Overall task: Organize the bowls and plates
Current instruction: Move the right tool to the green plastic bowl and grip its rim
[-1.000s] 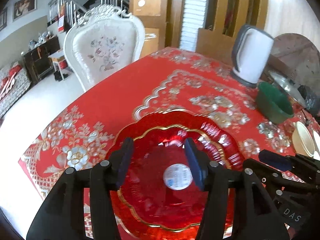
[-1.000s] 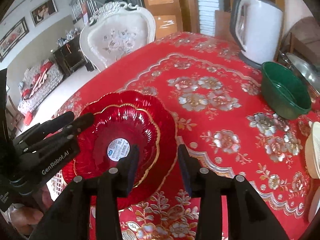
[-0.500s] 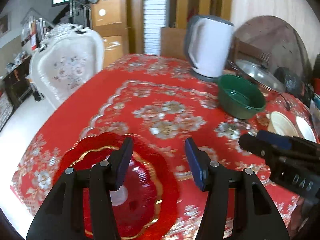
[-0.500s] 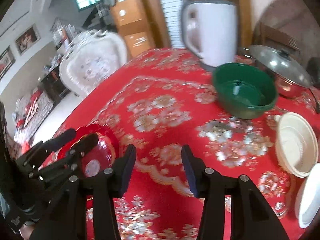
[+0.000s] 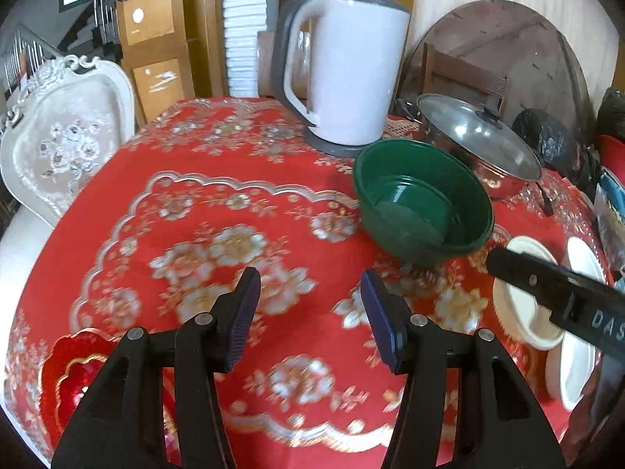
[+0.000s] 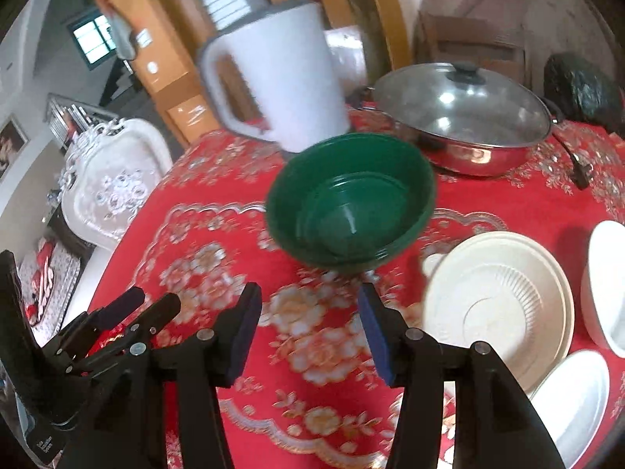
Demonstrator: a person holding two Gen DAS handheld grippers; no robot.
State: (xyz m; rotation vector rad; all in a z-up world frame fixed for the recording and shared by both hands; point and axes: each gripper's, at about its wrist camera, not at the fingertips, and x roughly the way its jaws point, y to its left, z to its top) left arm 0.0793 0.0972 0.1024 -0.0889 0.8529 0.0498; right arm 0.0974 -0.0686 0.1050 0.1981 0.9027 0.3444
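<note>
- Left wrist view: the left gripper (image 5: 310, 312) has swung off the red plate (image 5: 74, 375), now lying low-left on the tabletop (image 5: 195, 195), so that plate looks placed; fingers apart, empty.
- Right wrist view: the right gripper (image 6: 308, 326), fingers just spread wider and empty, faces the green bowl (image 6: 351, 199); only here do the cream plates (image 6: 500, 305) show fully.

1. A bowl (image 6: 351, 203) is set on the tablecloth (image 5: 218, 211), with a kettle (image 5: 343, 70) behind it.
2. A lidded pan (image 6: 465, 117) is placed right of the kettle.
3. A ribbed dish (image 6: 496, 308) is found right of the bowl (nearer the camera).
4. A scalloped plate (image 5: 74, 375) is left at the near-left edge.
5. A chair (image 5: 66, 133) is stood beyond the left side.
</note>
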